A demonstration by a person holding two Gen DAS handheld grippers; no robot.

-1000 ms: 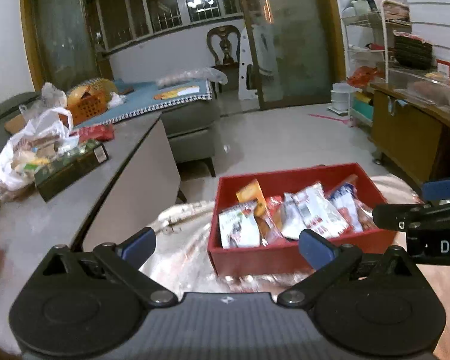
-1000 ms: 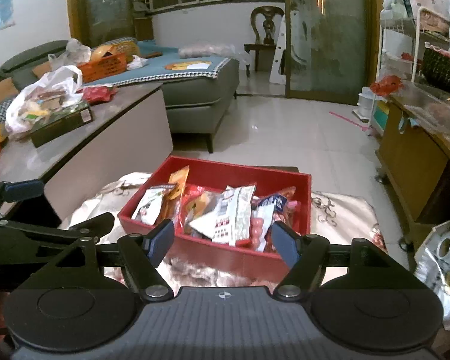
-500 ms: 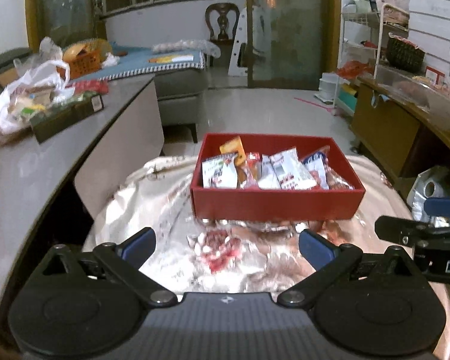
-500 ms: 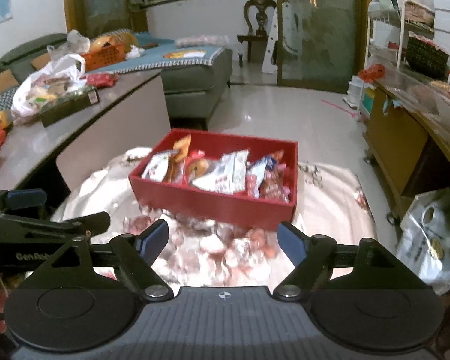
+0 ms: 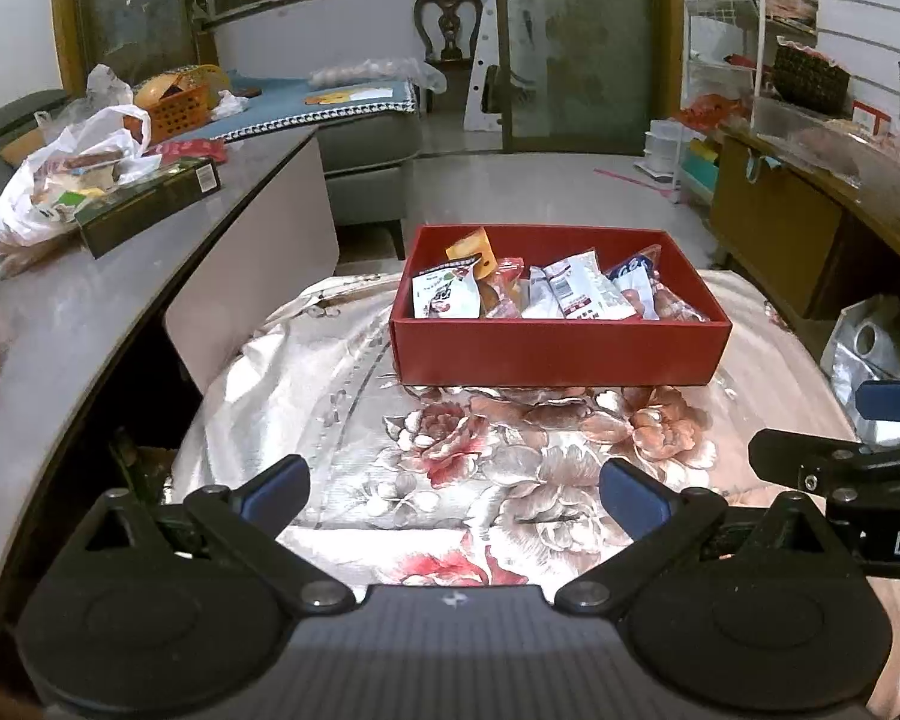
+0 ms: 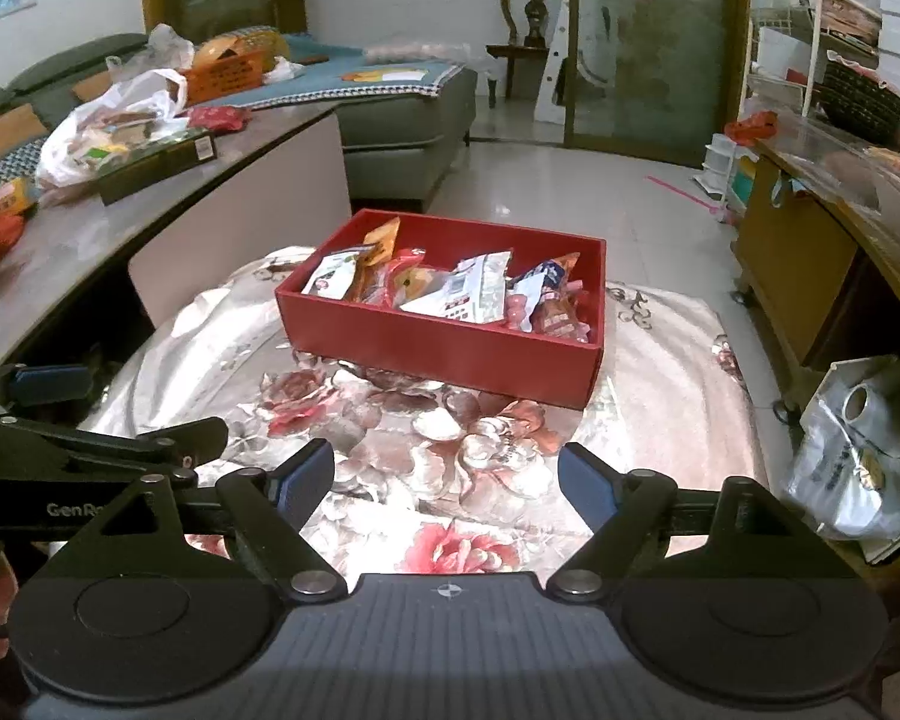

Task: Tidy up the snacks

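Observation:
A red box (image 5: 558,348) stands on a floral cloth (image 5: 498,462) and holds several snack packets (image 5: 576,291) upright in a row. It also shows in the right wrist view (image 6: 444,348), with the packets (image 6: 468,294) inside. My left gripper (image 5: 453,489) is open and empty, well short of the box. My right gripper (image 6: 447,483) is open and empty, also short of the box. Each gripper shows at the edge of the other's view.
A grey counter (image 5: 90,300) at the left carries a white plastic bag (image 5: 66,180) and a dark green box (image 5: 150,204). A wooden cabinet (image 5: 810,228) stands at the right. A silver bag (image 6: 858,462) lies beside the cloth at the right.
Both grippers have drawn back from the red box, which now looks smaller and farther. More of the floral cloth shows in front. Both stay open and empty.

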